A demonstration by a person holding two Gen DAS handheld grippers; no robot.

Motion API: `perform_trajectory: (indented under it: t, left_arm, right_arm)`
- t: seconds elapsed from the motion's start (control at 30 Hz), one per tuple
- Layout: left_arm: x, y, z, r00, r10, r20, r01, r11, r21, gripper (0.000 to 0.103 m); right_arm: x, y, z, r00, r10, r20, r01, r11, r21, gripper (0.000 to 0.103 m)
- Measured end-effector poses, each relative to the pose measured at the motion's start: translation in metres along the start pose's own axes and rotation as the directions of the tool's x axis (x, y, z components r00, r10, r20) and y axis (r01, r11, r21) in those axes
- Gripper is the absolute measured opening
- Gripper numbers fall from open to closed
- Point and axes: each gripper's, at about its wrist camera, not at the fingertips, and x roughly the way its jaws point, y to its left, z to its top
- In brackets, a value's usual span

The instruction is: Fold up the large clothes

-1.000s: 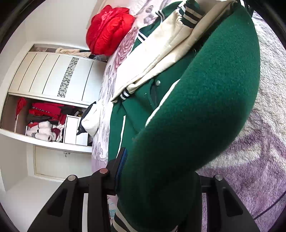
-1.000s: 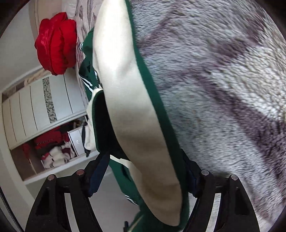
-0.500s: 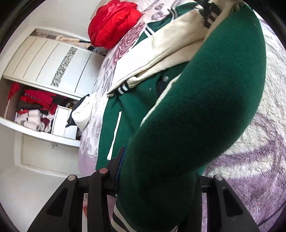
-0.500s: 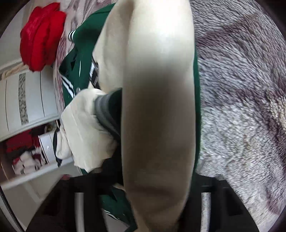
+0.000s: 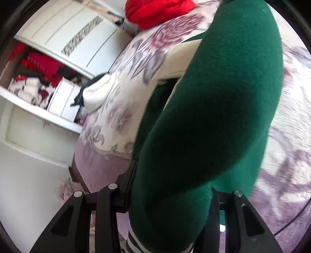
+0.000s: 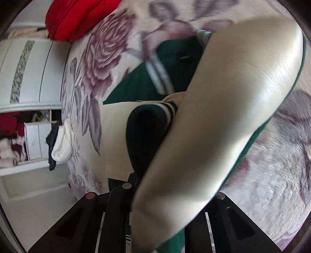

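Observation:
A green varsity jacket (image 5: 210, 109) with cream sleeves and striped cuffs lies on a floral bed cover (image 5: 124, 109). My left gripper (image 5: 171, 198) is shut on the jacket's green body near its striped hem and holds it lifted; the cloth fills the middle of the left wrist view. My right gripper (image 6: 175, 200) is shut on the same jacket (image 6: 147, 85), gripping a cream sleeve (image 6: 223, 124) that arches up and hides the fingertips. A striped cuff (image 6: 169, 109) lies just beyond.
A red puffy coat (image 5: 159, 9) sits at the far end of the bed and shows in the right wrist view (image 6: 77, 17). A white sock-like item (image 5: 95, 97) lies at the bed's left edge. An open wardrobe (image 5: 38, 77) with clothes stands left.
Both grippers have swung with the jacket toward the left side of the bed. More of the floral cover shows now, and the sleeve and cuffs have shifted.

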Motion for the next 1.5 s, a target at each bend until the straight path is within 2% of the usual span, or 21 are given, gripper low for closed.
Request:
perform_trajectory:
  t: [0.13, 0.2, 0.23, 0.3, 0.4, 0.47, 0.5, 0.63, 0.73, 0.77, 0.83, 0.9, 0.93, 0.97, 1.03, 1.2, 1.27, 1.33, 1.43, 1.47, 1.5]
  left_arm:
    - [0.056, 0.045, 0.006, 0.995, -0.056, -0.085, 0.052, 0.997, -0.048, 0.042]
    - [0.092, 0.065, 0.002, 0.977, -0.145, -0.154, 0.132, 0.987, -0.091, 0.047]
    - [0.112, 0.078, -0.004, 0.957, -0.216, -0.196, 0.194, 0.973, -0.122, 0.049]
    - [0.153, 0.106, -0.022, 0.876, -0.399, -0.272, 0.335, 0.907, -0.254, 0.052]
    - [0.2, 0.161, -0.055, 0.744, -0.62, -0.249, 0.464, 0.748, -0.474, 0.056]
    - [0.224, 0.197, -0.081, 0.651, -0.734, -0.196, 0.522, 0.62, -0.586, 0.065]
    - [0.23, 0.208, -0.089, 0.626, -0.757, -0.187, 0.528, 0.588, -0.613, 0.065]
    - [0.238, 0.238, -0.107, 0.58, -0.8, -0.154, 0.543, 0.521, -0.658, 0.062]
    - [0.238, 0.246, -0.101, 0.505, -0.862, -0.05, 0.601, 0.393, -0.696, 0.062]
    - [0.24, 0.243, -0.096, 0.491, -0.871, -0.031, 0.615, 0.371, -0.696, 0.062]
    - [0.25, 0.236, -0.084, 0.475, -0.88, -0.021, 0.628, 0.356, -0.692, 0.065]
    - [0.261, 0.225, -0.074, 0.481, -0.875, -0.062, 0.618, 0.388, -0.684, 0.066]
    - [0.268, 0.218, -0.075, 0.474, -0.878, -0.073, 0.616, 0.389, -0.685, 0.066]
    - [0.273, 0.218, -0.071, 0.482, -0.872, -0.087, 0.598, 0.399, -0.695, 0.066]
    - [0.276, 0.222, -0.072, 0.483, -0.873, -0.068, 0.577, 0.375, -0.726, 0.066]
    - [0.25, 0.248, -0.086, 0.516, -0.856, -0.024, 0.572, 0.365, -0.734, 0.064]
    - [0.244, 0.255, -0.096, 0.516, -0.857, -0.011, 0.561, 0.348, -0.751, 0.066]
    - [0.25, 0.251, -0.106, 0.492, -0.871, -0.003, 0.551, 0.314, -0.773, 0.066]
    - [0.274, 0.219, -0.082, 0.447, -0.894, -0.018, 0.544, 0.288, -0.788, 0.066]
    - [0.283, 0.211, -0.081, 0.415, -0.91, 0.003, 0.539, 0.243, -0.806, 0.066]
    - [0.285, 0.208, -0.08, 0.405, -0.914, 0.023, 0.533, 0.216, -0.818, 0.066]
  right_arm:
    - [0.07, 0.098, 0.013, 0.993, -0.103, -0.06, 0.096, 0.989, -0.115, 0.016]
    - [0.119, 0.132, 0.017, 0.982, -0.15, -0.113, 0.134, 0.982, -0.135, 0.02]
    - [0.146, 0.146, 0.02, 0.972, -0.169, -0.16, 0.147, 0.979, -0.143, 0.025]
    - [0.182, 0.157, 0.022, 0.956, -0.184, -0.227, 0.161, 0.98, -0.117, 0.048]
    - [0.201, 0.168, 0.021, 0.958, -0.141, -0.25, 0.127, 0.989, -0.071, 0.071]
    - [0.199, 0.166, 0.013, 0.961, -0.048, -0.272, 0.034, 0.998, -0.054, 0.071]
    - [0.195, 0.166, 0.01, 0.959, -0.016, -0.282, 0.003, 0.999, -0.047, 0.071]
    - [0.152, 0.151, -0.024, 0.965, 0.035, -0.259, -0.062, 0.993, -0.097, 0.071]
    - [0.119, 0.112, -0.076, 0.974, -0.044, -0.222, 0.006, 0.985, -0.17, 0.073]
    - [0.113, 0.091, -0.101, 0.973, -0.071, -0.22, 0.032, 0.984, -0.175, 0.073]
    - [0.108, 0.05, -0.147, 0.96, -0.121, -0.253, 0.084, 0.985, -0.152, 0.073]
    - [0.115, 0.007, -0.198, 0.941, -0.131, -0.312, 0.108, 0.99, -0.088, 0.073]
    - [0.122, -0.013, -0.225, 0.93, -0.112, -0.349, 0.103, 0.994, -0.047, 0.073]
    - [0.13, -0.03, -0.25, 0.921, -0.071, -0.383, 0.081, 0.997, 0.008, 0.073]
    - [0.148, -0.05, -0.288, 0.904, -0.015, -0.427, 0.053, 0.996, 0.076, 0.073]
    - [0.162, -0.055, -0.339, 0.917, 0.036, -0.398, 0.009, 0.994, 0.112, 0.073]
    - [0.162, -0.05, -0.352, 0.924, 0.037, -0.38, 0.001, 0.995, 0.1, 0.072]
    - [0.159, -0.049, -0.361, 0.938, 0.065, -0.34, -0.029, 0.993, 0.111, 0.036]
    - [0.152, -0.046, -0.367, 0.952, 0.066, -0.298, -0.021, 0.988, 0.151, 0.024]
    - [0.147, -0.045, -0.367, 0.955, 0.065, -0.289, -0.019, 0.987, 0.159, 0.021]
    - [0.14, -0.047, -0.369, 0.956, 0.065, -0.286, -0.019, 0.987, 0.16, 0.019]
